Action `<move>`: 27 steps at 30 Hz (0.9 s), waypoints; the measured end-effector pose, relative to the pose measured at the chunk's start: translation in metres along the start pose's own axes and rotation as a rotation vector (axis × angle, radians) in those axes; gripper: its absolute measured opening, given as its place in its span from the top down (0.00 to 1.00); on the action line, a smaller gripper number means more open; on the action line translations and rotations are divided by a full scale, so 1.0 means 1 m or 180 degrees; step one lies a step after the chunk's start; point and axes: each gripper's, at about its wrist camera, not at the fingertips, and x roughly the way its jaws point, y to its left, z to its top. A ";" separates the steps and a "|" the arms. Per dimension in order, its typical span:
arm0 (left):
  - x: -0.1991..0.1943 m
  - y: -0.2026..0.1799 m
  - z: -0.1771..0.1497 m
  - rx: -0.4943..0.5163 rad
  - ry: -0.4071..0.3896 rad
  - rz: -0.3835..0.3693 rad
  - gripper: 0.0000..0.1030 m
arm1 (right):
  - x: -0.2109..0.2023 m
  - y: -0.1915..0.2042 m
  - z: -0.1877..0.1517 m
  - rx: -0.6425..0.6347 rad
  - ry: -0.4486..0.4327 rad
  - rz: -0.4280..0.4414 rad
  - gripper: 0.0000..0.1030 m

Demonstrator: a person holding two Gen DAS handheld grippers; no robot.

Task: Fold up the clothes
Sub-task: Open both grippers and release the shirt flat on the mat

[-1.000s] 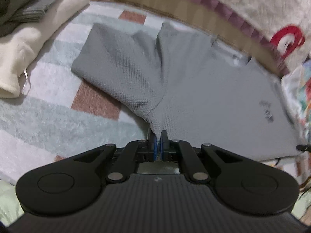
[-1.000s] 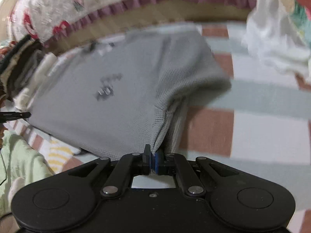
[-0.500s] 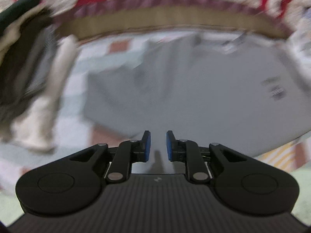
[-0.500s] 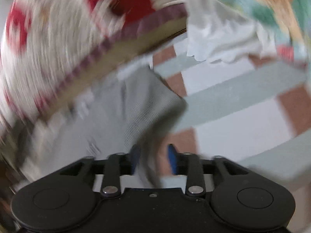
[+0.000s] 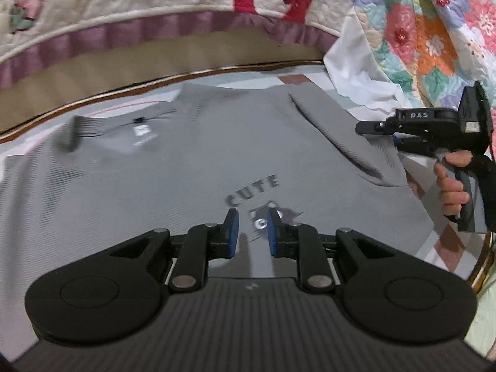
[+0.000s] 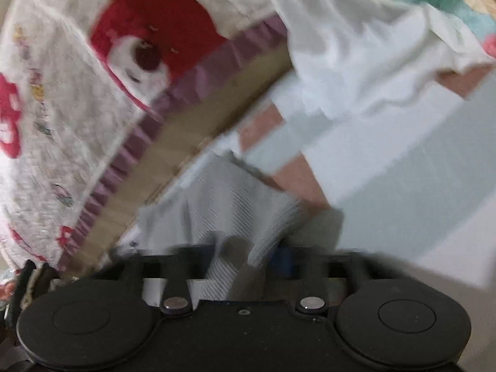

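Note:
A grey T-shirt (image 5: 155, 170) lies flat, face up, its "CUTE" print (image 5: 252, 190) in the middle. My left gripper (image 5: 250, 229) hovers just over that print, open a little, nothing between its blue pads (image 5: 233, 232). At the shirt's right sleeve (image 5: 350, 142), a hand (image 5: 452, 186) holds my right gripper (image 5: 372, 130). In the blurred right wrist view, the right gripper (image 6: 240, 259) has a bunched fold of the grey sleeve (image 6: 235, 204) between its jaws. The jaws are closing and still look apart.
The shirt rests on a pale checked mat (image 6: 403, 170). A quilt with a red bear (image 6: 155, 31) hangs along the far edge. A white cloth (image 6: 356, 62) and a floral quilt (image 5: 434, 31) crowd the right side. A wooden rim (image 5: 483, 263) bounds the near right.
My left gripper let go of the shirt's edge, opened slightly and swung right over the chest print. My right gripper released its fold, rolled, and now has the sleeve between its jaws.

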 end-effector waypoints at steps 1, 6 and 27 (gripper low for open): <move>0.005 -0.002 0.000 -0.0037 0.0017 -0.0002 0.82 | -0.007 0.003 0.002 -0.0119 -0.0066 0.0013 0.94; 0.031 -0.003 0.004 -0.0328 0.0108 -0.0101 0.82 | -0.058 0.009 0.007 -0.0526 -0.0236 -0.0571 0.95; 0.027 0.009 -0.019 -0.0607 0.0126 -0.0012 0.72 | -0.047 -0.033 -0.001 0.0540 -0.0018 -0.0345 0.69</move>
